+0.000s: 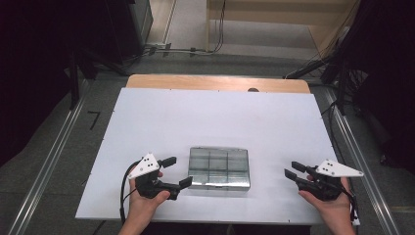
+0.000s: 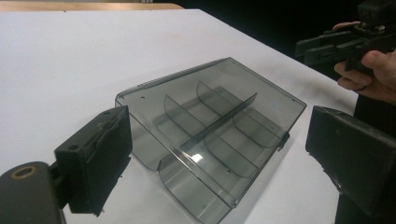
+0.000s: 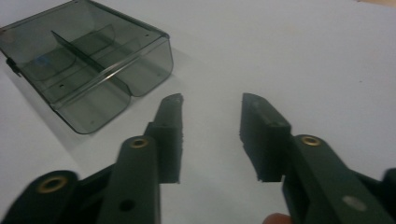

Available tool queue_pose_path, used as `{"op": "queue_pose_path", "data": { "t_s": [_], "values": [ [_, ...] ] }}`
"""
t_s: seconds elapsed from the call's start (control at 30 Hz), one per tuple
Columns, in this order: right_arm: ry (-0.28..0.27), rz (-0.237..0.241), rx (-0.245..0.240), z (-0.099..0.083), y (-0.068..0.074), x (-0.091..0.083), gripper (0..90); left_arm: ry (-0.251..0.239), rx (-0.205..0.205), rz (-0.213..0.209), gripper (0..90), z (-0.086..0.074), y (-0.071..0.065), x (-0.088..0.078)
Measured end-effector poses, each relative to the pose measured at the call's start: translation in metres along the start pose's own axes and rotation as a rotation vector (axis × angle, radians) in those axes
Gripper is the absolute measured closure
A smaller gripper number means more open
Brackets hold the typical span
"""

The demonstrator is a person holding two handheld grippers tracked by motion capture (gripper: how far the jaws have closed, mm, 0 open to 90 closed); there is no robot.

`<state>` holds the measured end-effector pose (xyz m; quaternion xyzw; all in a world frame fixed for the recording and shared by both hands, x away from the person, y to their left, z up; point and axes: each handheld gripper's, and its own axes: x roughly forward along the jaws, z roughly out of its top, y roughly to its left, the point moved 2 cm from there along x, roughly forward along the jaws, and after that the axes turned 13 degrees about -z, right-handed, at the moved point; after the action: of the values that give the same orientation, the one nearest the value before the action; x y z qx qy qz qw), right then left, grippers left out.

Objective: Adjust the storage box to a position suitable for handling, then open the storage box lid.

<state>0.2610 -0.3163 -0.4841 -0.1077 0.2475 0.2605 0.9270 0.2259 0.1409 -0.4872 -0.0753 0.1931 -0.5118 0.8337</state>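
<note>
A smoky clear plastic box (image 1: pixel 219 168) with inner dividers lies shut on the white board (image 1: pixel 215 117), near its front edge. Nothing shows inside its compartments. My left gripper (image 1: pixel 179 171) is open just left of the box, one jaw close to its front left corner. In the left gripper view the box (image 2: pixel 210 126) lies between and beyond the wide-open jaws of that gripper (image 2: pixel 219 119). My right gripper (image 1: pixel 291 169) is open a short way right of the box, not touching it. In the right gripper view its gripper (image 3: pixel 212 100) has bare board between the jaws, with the box (image 3: pixel 88 60) at upper left.
The board rests on a wooden table (image 1: pixel 218 82) whose far edge shows behind it. Floor rails (image 1: pixel 46 166) run along both sides, cables lie on the floor at the back, and dark curtains hang left and right. In the left gripper view a hand (image 2: pixel 373 74) holds the right gripper.
</note>
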Motion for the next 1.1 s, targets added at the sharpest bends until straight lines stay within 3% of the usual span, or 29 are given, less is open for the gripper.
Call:
{"op": "queue_pose_path", "data": {
  "t_s": [0.03,0.1,0.2,0.47,0.67,0.7,0.73,0.77,0.9,0.97,1.0,1.1],
  "values": [
    [0.000,0.000,0.000,0.000,0.000,0.000,59.1,0.000,0.000,0.000,7.0,0.000,0.000,0.000],
    [0.027,0.033,-0.009,0.009,0.007,0.002,67.4,0.000,0.001,-0.002,6.8,0.000,0.000,0.000],
    [0.031,0.053,-0.016,0.015,0.012,0.003,68.7,0.001,-0.003,-0.003,6.6,0.000,0.000,0.000],
    [0.026,0.165,-0.036,0.041,0.028,0.012,74.9,0.012,-0.010,-0.001,6.5,-0.002,0.002,-0.002],
    [0.041,0.225,-0.056,0.043,0.037,0.020,82.1,0.029,-0.019,0.014,7.7,-0.003,0.005,-0.003],
    [0.039,0.246,-0.065,0.041,0.041,0.023,87.6,0.030,-0.023,0.006,9.3,-0.004,0.006,-0.003],
    [0.034,0.249,-0.074,0.040,0.042,0.024,87.7,0.030,-0.023,0.006,12.4,-0.004,0.006,-0.003],
    [0.039,0.255,-0.083,0.038,0.044,0.026,87.7,0.038,-0.023,-0.020,18.1,-0.004,0.005,-0.004],
    [0.058,0.280,-0.103,0.033,0.050,0.032,87.8,0.077,-0.032,0.005,35.2,-0.007,0.006,-0.004],
    [0.063,0.281,-0.108,0.032,0.051,0.033,87.8,0.098,-0.046,0.002,38.5,-0.009,0.008,-0.006],
    [0.068,0.276,-0.131,0.029,0.055,0.034,87.9,0.110,-0.050,0.006,47.7,-0.010,0.009,-0.007],
    [0.072,0.277,-0.137,0.026,0.057,0.036,87.8,0.139,-0.064,0.064,55.8,-0.014,0.013,-0.010]
  ]
}}
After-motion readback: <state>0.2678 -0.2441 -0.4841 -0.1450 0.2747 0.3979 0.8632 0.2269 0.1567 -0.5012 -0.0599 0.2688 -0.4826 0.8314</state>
